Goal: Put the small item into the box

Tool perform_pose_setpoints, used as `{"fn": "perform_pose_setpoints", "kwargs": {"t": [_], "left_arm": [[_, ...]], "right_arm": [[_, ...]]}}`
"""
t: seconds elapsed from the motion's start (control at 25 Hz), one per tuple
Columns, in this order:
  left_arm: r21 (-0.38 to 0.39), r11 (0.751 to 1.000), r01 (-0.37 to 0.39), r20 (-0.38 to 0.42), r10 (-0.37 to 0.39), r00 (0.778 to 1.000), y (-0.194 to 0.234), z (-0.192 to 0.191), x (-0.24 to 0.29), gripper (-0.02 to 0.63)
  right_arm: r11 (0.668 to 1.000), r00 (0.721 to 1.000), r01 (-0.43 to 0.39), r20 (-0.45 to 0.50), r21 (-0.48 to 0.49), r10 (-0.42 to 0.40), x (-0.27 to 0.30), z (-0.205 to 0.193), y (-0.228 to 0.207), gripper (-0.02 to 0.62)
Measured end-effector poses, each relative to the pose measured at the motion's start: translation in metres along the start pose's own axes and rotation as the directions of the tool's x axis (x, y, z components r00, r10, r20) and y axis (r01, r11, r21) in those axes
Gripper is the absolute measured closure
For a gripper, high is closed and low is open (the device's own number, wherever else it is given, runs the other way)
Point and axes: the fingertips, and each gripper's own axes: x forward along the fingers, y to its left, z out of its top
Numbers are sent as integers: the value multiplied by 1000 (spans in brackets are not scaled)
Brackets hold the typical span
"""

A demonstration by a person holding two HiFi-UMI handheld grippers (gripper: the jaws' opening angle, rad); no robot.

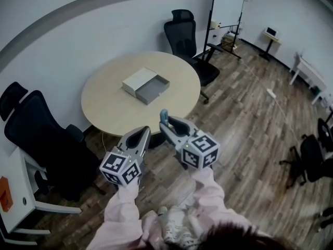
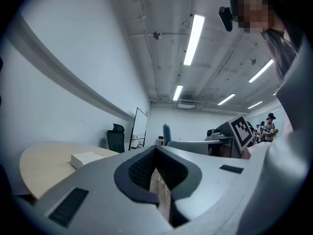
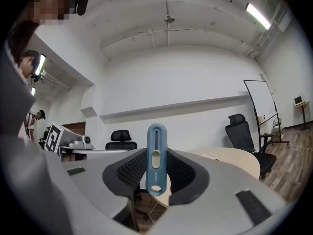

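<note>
The head view alone takes in the layout. A round beige wooden table point(image 1: 114, 108) carries a flat white box point(image 1: 136, 80) whose grey inner tray point(image 1: 154, 89) shows at its near side. Both grippers are held level in the air short of the table's near edge, well apart from the box, on pink sleeves point(image 1: 122, 217). A black office chair point(image 1: 184, 35) stands beyond the table.

Only the right gripper view gives the detail of the small blue oblong plastic item point(image 3: 156, 136). It has rounded ends, a long slot, a beige slider and a hole near the lower end. It stands upright, and the right gripper point(image 3: 156, 153) has its ribbed pads closed on both sides of it. In the head view the item point(image 1: 164, 114) is only a blue stub above the right gripper point(image 1: 165, 124).

The left gripper view shows the left gripper point(image 2: 156, 149) with its jaw tips together and nothing between the pads; a sliver of wood floor shows behind them. From this view the box point(image 2: 87, 158) is a low white slab on the table point(image 2: 44, 163), its tray not seen. A whiteboard point(image 2: 139, 129) stands behind it.
</note>
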Motion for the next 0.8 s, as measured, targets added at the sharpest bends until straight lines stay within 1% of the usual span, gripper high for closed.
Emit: {"fn": "perform_pose_setpoints", "kwargs": {"t": [0.28, 0.6, 0.8], "left_arm": [[-4, 1000, -6, -5, 6, 1000, -3, -3, 4, 595], [-19, 999, -29, -11, 29, 1000, -9, -11, 8, 595], [-35, 998, -51, -11, 51, 999, -11, -19, 11, 595]], "right_arm": [[1000, 1000, -6, -6, 2, 6, -4, -3, -5, 466], [1000, 1000, 5, -6, 15, -5, -14, -5, -18, 466], [1000, 1000, -4, -15, 22, 4, -14, -11, -24, 466]]}}
